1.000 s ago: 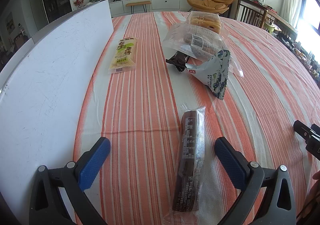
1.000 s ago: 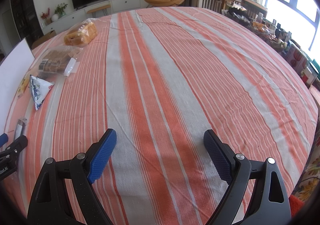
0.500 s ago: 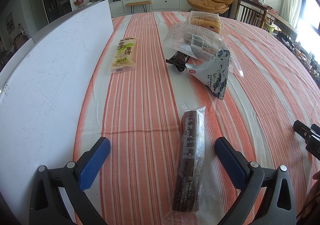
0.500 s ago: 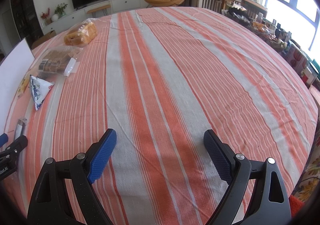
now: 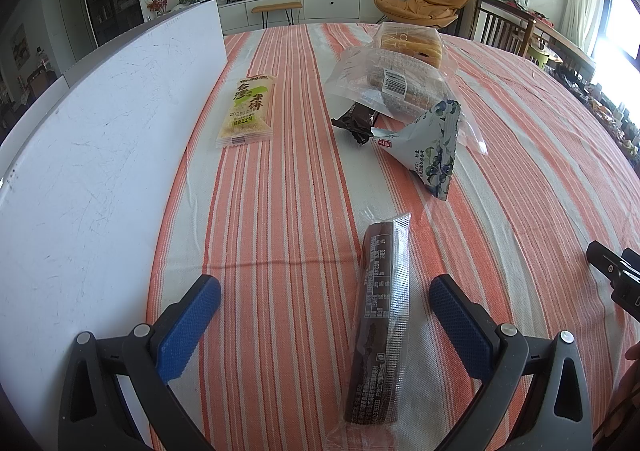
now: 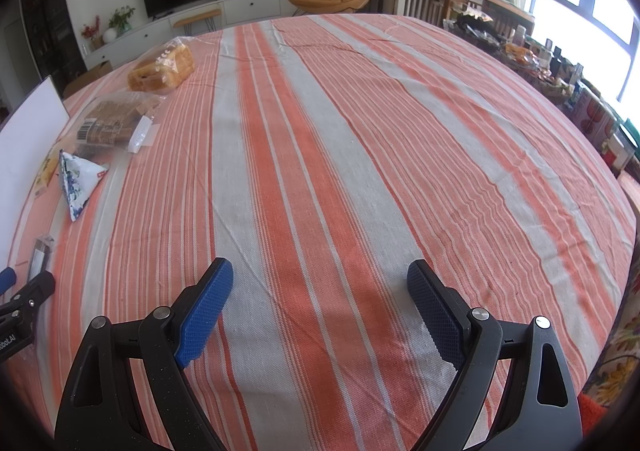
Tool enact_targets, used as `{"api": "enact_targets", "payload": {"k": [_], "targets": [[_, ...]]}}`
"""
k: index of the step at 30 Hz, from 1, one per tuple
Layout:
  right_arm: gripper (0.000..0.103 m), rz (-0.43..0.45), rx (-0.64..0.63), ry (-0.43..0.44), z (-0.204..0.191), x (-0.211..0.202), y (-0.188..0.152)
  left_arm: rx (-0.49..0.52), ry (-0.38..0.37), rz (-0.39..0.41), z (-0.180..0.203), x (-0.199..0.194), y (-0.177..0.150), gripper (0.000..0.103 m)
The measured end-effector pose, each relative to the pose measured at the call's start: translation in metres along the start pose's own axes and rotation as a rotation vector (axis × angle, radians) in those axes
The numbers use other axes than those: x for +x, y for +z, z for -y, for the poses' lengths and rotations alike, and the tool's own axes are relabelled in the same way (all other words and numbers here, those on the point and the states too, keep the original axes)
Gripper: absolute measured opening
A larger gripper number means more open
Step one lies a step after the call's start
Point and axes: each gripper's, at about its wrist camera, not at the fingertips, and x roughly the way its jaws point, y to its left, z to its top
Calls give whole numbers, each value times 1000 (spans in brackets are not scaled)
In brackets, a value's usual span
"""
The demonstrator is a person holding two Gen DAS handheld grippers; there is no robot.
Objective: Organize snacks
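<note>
A tall white board stands on edge along the left of the counter, which is draped in an orange-and-cream striped cloth. At 11 o'clock from the left tool, just beside the board, lies a flat yellow-green wrapped biscuit bar. Between that tool's blue pads, which stand wide apart and grip nothing, lies a long dark chocolate roll in clear wrap, pointing toward 12 o'clock. At 1 o'clock sits a white triangular pouch with a blueberry print, touching a small dark brown wrapper and a clear bag of brown cakes; behind them rests a clear pack of golden bread. The right tool hovers with its pads apart over bare cloth, the snacks well off toward its 10 o'clock.
</note>
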Motion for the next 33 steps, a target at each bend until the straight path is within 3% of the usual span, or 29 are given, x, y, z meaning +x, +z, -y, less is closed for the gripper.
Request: {"api": "enact_targets", "payload": {"k": [13,17,21,25,29,33], "targets": [[91,0,7,16,1,-2,1,0,0,0,0,0,0,103],[91,28,31,211,-4,-10,3,0,-1,0,0,0,0,103],[91,38,-70,402,-38,-11,19,0,0,0,0,0,0,103],[88,-34,-175,563,-86,5,52,0,0,0,0,0,0,103],[87,-118,-285,601,-138,29,77,0,-1,0,0,0,0,103],[86,-152,-365,559,-176,48,79,0,-1,0,0,0,0,103]]}}
